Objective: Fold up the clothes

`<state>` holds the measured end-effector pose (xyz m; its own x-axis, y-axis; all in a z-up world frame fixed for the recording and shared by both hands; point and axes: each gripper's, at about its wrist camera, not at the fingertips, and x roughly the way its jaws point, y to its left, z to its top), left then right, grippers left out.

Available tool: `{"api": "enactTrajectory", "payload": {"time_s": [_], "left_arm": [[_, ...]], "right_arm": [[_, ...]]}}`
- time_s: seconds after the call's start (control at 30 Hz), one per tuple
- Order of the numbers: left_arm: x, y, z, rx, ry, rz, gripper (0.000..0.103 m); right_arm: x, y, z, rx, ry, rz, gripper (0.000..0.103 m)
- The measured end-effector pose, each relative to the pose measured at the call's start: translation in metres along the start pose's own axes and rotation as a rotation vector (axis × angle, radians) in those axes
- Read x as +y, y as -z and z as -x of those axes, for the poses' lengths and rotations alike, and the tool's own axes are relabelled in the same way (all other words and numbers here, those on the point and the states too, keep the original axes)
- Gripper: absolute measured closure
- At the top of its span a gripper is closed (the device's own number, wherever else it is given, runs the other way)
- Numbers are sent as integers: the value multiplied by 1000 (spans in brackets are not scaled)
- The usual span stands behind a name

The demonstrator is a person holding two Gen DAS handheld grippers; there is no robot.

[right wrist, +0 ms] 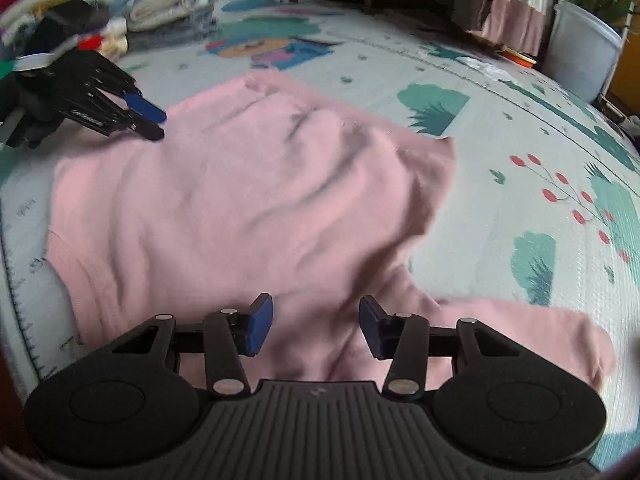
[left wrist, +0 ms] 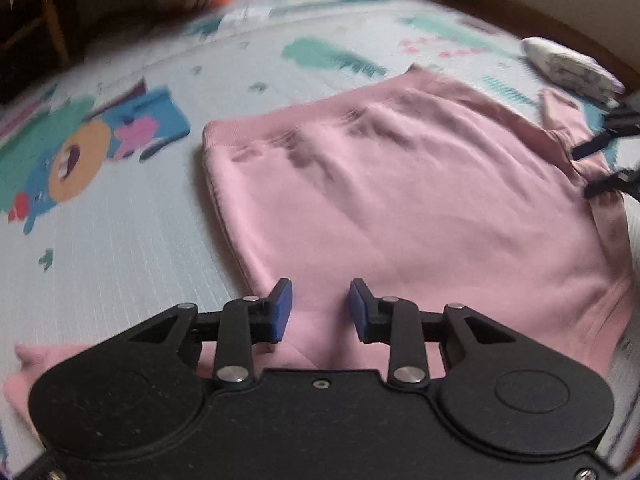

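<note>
Pink knit top (left wrist: 400, 200), spread nearly flat on a printed play mat (left wrist: 132, 248) on the floor, one sleeve (right wrist: 532, 332) trailing off to the side. Left tool (left wrist: 320, 310): jaws partly apart with nothing pinched, poised over the near edge of the fabric. Right tool (right wrist: 316, 326): jaws moderately apart, empty, above the cloth beside the sleeve. For a clean fold, each tool should probably pinch a single edge of fabric at matching points, then lift together. Stacked folded clothes (right wrist: 160, 4) lie beyond the mat.

A pink sweatshirt (left wrist: 400, 200) lies spread (slightly rumpled) on the patterned mat (left wrist: 132, 248).
</note>
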<state>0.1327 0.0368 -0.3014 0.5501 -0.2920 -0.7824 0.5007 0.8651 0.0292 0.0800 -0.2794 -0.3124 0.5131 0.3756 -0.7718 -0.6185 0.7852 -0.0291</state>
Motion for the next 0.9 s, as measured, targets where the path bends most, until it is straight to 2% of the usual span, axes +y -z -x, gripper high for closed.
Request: {"api": "enactTrajectory", "payload": {"time_s": [0.07, 0.13, 0.2, 0.33, 0.43, 0.53, 0.63, 0.77, 0.83, 0.87, 0.9], "left_arm": [[-12, -21, 9, -9, 30, -67, 72], [-31, -46, 16, -13, 67, -210, 72], [-54, -73, 21, -10, 136, -357, 72], [-113, -100, 27, -34, 319, -591, 72], [-162, -107, 10, -43, 421, -713, 73], [-199, -108, -14, -41, 471, -736, 74], [-222, -102, -32, -43, 508, -745, 74], [-238, -99, -51, -52, 506, -744, 74], [-243, -99, -60, -66, 491, -713, 74], [-246, -97, -60, -69, 488, -695, 74], [-247, -97, -63, -66, 488, -681, 74]], "right_arm": [[-10, 3, 15, -29, 22, -24, 54], [-30, 14, 31, -59, 44, -94, 54], [-58, 25, 40, -74, 101, -214, 54], [-135, 62, 55, -128, 198, -610, 54], [-184, 90, 55, -201, 194, -861, 53], [-215, 103, 45, -250, 191, -992, 53], [-231, 112, 35, -303, 121, -1081, 53], [-241, 116, 20, -323, 76, -1130, 55], [-245, 119, 16, -334, 52, -1169, 89], [-246, 121, 16, -324, 44, -1178, 94], [-242, 120, 23, -320, 86, -1152, 94]]}}
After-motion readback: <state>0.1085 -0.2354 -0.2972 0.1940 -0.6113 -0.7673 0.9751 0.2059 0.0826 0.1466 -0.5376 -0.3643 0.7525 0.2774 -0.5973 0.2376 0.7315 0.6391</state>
